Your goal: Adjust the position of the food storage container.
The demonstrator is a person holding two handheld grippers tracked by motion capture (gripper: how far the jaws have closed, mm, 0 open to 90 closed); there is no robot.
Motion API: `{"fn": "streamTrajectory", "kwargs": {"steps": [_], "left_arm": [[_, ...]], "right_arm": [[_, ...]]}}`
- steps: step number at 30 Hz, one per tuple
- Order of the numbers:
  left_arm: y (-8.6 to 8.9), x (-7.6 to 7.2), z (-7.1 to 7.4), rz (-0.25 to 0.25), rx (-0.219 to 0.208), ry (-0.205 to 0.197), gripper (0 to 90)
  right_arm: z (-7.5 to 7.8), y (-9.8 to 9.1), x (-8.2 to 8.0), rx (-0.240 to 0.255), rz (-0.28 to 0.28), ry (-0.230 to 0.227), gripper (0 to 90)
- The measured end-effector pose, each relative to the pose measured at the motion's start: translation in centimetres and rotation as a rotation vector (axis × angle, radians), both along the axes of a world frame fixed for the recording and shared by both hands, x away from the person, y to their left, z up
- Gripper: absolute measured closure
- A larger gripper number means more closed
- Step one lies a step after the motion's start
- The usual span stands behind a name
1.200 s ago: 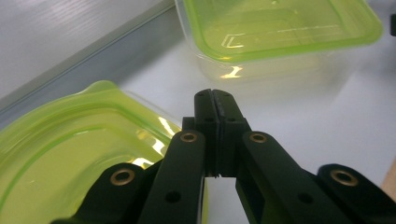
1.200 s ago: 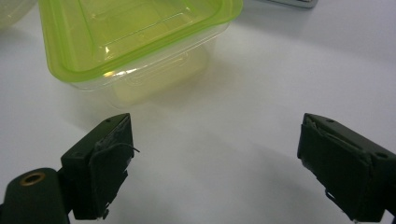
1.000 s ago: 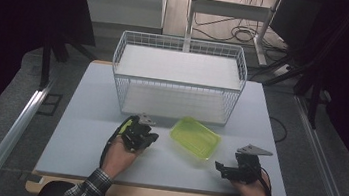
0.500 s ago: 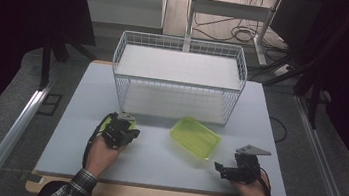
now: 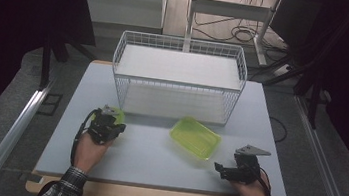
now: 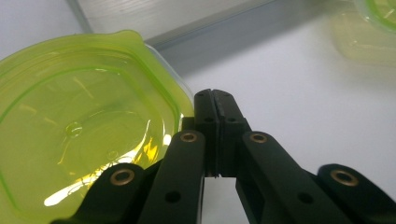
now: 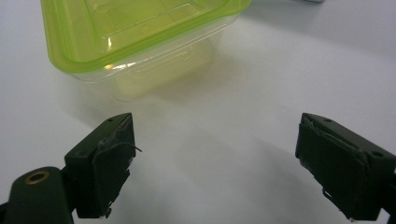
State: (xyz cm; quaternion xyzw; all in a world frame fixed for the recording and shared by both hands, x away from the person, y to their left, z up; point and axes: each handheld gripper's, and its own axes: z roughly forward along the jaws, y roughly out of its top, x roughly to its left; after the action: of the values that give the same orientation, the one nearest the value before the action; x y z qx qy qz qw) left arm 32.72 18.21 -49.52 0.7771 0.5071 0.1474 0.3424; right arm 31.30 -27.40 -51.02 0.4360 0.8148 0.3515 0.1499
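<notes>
Two pairs of tongs over one pale desk. Left tongs: jaws clenched, pinching the rim of a yellow-green translucent lid, held near the desk's left half, in front of the wire basket. Right tongs: jaws released and spread wide, nothing between them, low near the desk's front right edge. Container: yellow-green translucent rectangular tub, uncovered, resting on the desk just in front of the basket's right half, well apart from both tongs. Open desk lies between lid and container and along the front edge. Lid: rounded corners, raised rim, glossy, moulded centre panel; it hangs off to the left of the tongs' tips in the left gripper view.
</notes>
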Motion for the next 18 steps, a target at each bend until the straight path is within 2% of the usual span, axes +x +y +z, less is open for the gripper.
{"fn": "streamTrajectory", "kwargs": {"steps": [3, 7, 10, 13, 16, 18], "left_arm": [[0.0, -0.3, 0.1, -0.01, -0.011, -0.013, 89.9], [-1.3, -0.6, 0.3, -0.065, -0.026, -0.048, 87.8], [-2.4, -0.5, 0.3, -0.102, -0.026, -0.063, 87.1], [-3.4, -0.1, 0.1, -0.127, -0.035, -0.064, 87.7], [-4.5, 0.4, -0.1, -0.158, -0.033, -0.062, 89.9], [-5.2, 0.9, -0.3, -0.177, -0.037, -0.058, 90.0]], "right_arm": [[0.0, 0.0, 0.0, 0.001, 0.002, 0.0, 13.1], [0.2, 0.0, 0.0, 0.005, 0.005, 0.002, 16.7], [0.4, -0.1, -0.1, 0.006, 0.01, -0.006, 24.0], [0.9, -0.2, -0.1, 0.012, 0.015, -0.015, 38.3], [1.5, -0.3, -0.2, 0.014, 0.036, -0.013, 61.2], [1.9, -0.3, -0.3, 0.014, 0.042, -0.021, 71.4]]}}
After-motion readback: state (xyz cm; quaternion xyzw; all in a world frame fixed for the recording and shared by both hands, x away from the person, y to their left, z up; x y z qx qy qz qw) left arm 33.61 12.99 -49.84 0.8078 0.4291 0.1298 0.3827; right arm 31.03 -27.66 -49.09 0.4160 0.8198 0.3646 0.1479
